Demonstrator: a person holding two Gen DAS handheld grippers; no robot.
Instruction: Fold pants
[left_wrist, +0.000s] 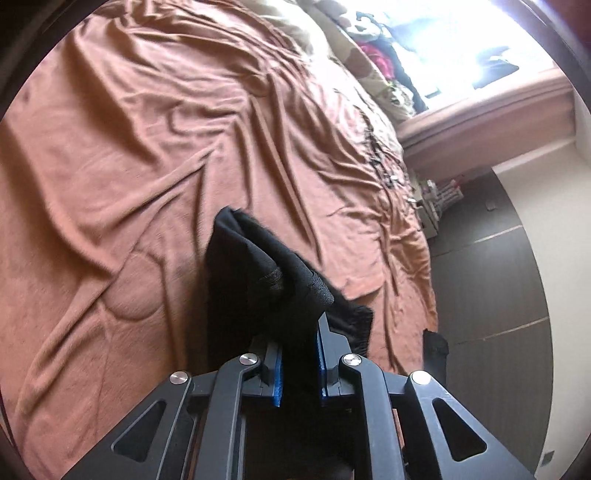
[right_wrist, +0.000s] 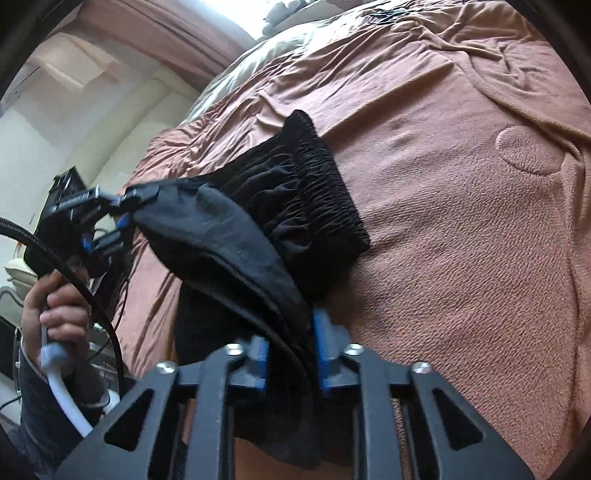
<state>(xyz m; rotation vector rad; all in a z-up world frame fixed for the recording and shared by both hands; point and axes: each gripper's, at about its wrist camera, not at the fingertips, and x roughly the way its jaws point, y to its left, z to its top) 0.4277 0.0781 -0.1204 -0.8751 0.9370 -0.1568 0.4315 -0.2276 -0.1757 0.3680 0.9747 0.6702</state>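
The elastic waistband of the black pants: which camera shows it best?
The right wrist view: the gathered elastic waistband lies fully visible on the brown bedspread. The left wrist view shows only a bunched sliver of it behind gripped fabric.

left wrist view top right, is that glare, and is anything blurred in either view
Left wrist view: the window is blown out to white, washing out the clutter beside it; the bedspread is slightly motion-smeared. Right wrist view: evenly lit, the pants waistband sharp, the left gripper and hand soft near the fisheye-curved edge.
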